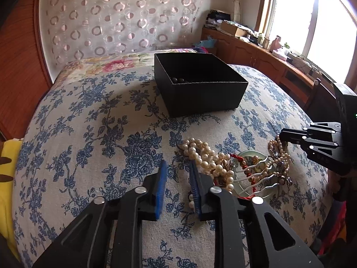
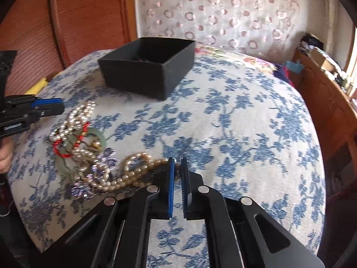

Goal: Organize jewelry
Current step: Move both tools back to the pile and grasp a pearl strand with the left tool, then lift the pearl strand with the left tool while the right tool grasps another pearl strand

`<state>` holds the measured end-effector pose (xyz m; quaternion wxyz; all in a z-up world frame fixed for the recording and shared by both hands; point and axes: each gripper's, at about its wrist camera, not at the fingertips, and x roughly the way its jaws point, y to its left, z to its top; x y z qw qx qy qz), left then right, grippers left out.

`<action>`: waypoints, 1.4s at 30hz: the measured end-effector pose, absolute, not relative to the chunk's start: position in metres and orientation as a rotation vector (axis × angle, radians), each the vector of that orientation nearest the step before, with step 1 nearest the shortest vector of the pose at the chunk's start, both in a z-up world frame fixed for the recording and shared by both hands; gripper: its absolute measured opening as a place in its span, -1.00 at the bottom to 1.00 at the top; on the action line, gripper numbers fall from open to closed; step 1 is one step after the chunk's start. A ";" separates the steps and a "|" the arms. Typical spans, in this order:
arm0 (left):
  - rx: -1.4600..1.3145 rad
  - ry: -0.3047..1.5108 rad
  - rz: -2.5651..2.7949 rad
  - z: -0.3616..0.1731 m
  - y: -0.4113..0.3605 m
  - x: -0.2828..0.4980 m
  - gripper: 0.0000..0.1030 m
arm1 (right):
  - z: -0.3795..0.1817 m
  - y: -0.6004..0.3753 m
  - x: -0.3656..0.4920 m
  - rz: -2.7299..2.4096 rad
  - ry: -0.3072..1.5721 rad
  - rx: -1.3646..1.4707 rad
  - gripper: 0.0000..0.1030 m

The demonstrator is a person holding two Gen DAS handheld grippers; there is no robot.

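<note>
A heap of jewelry (image 1: 236, 167) lies on the floral cloth: pearl strands, a green jade bangle (image 2: 98, 134), red cord, a white hair comb (image 1: 261, 174) and purple beads (image 2: 98, 172). A black open box (image 1: 198, 82) stands behind it with dark beads inside; it also shows in the right wrist view (image 2: 147, 67). My left gripper (image 1: 178, 172) is open, low over the cloth at the heap's left edge. My right gripper (image 2: 177, 167) is nearly closed around a pearl strand (image 2: 138, 167) at the heap's right end, with a narrow gap between the pads.
The floral cloth (image 2: 245, 122) covers a rounded surface. A wooden headboard (image 1: 20, 67) is on the left. A wooden cabinet (image 1: 256, 51) with clutter runs under the window on the right. A yellow item (image 1: 6, 178) lies at the left edge.
</note>
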<state>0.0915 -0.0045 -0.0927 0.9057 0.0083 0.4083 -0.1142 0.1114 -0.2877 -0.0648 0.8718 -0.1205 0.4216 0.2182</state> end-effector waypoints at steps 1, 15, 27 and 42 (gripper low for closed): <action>0.018 0.844 -0.239 -0.092 -0.005 0.093 -0.58 | -0.065 -0.288 0.112 0.447 0.880 -0.253 -0.87; -0.023 0.885 -0.292 -0.096 -0.013 0.121 -0.58 | -0.067 -0.292 0.114 0.451 0.880 -0.244 -0.87; -0.019 0.908 -0.314 -0.105 -0.017 0.118 -0.60 | -0.067 -0.291 0.114 0.450 0.879 -0.246 -0.87; -0.060 0.749 -0.248 -0.059 0.002 0.091 -0.87 | -0.067 -0.292 0.115 0.450 0.879 -0.244 -0.87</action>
